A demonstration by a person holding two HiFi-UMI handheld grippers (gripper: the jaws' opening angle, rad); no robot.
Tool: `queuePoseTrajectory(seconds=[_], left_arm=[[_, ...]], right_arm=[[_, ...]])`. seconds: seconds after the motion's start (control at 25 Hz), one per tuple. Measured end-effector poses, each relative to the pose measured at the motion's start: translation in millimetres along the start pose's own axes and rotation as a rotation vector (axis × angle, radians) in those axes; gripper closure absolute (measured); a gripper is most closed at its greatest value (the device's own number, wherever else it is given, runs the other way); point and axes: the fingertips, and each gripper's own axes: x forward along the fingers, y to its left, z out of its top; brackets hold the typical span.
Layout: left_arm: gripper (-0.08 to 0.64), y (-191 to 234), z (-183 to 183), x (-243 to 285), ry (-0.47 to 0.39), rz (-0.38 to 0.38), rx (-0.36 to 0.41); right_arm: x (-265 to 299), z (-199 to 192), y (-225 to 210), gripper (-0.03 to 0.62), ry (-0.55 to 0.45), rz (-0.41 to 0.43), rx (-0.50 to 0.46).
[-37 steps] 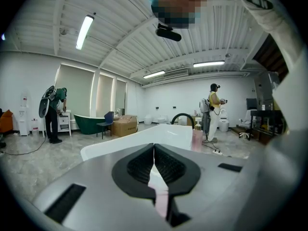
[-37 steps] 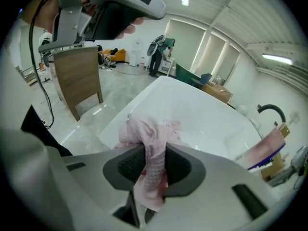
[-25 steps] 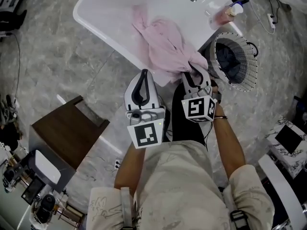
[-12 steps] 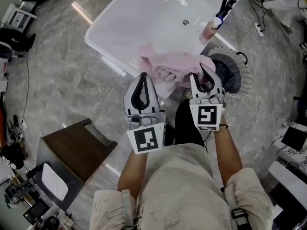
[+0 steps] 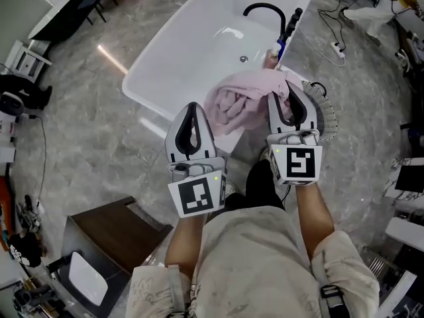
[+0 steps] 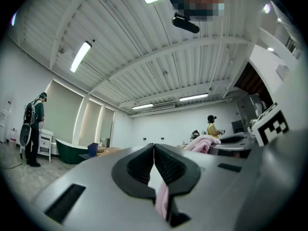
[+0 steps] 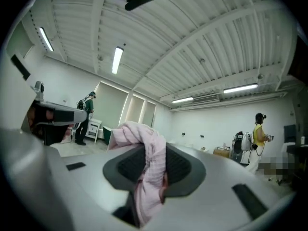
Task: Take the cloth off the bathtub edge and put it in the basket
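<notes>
- Cloth (image 5: 245,101), pink and bunched, is the thing to find; it hangs against the largest surface, a grey marbled floor (image 5: 79,138).
- White bathtub (image 5: 192,52) lies slantwise on that floor, with its near end under the cloth as the head view shows it.
- Dark brown table (image 5: 112,234) stands low at the person's left, well apart from the tub.
- Basket (image 5: 326,114), with a pale woven rim, sits just beside the tub's near corner, partly hidden behind the right gripper.
- The cloth itself droops from the right gripper towards the left one. Whether it touches the tub edge cannot be told.
- Right gripper (image 5: 290,93): its jaws are clamped on a fold of the cloth, which spills over them and hangs below.
- Left gripper (image 5: 192,108): its jaw tips are pressed together with nothing between them. A strip of pink shows through the gap behind the tips.
- Black curved faucet (image 5: 265,12) rises at the tub's far rim.
- A small pinkish bottle (image 5: 273,57) stands beside the faucet.
</notes>
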Motion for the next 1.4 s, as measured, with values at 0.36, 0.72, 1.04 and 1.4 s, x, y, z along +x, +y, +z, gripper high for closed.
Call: queuePoseTrajectory(seconds=[0.36,0.72,1.04,1.4], left_arm=[[0.557,-20,50,16,-0.068,-0.066,0.009],[0.557,-19,62,38,-0.088,-0.132,0.01],[0.557,-90,52,83,-0.07,-0.232,-0.007],[0.557,-181,36,133,-0.049,-0.352,-0.024]], right_arm=[[-16,85,-65,0.496,-0.193,-0.097,0.224],[-27,102,-86,0.495,-0.228,-0.196,0.18],[-54,87,-171,0.495,-0.214,-0.321,0.167],[-82,67,-267,0.495,-0.191,-0.455,0.141]])
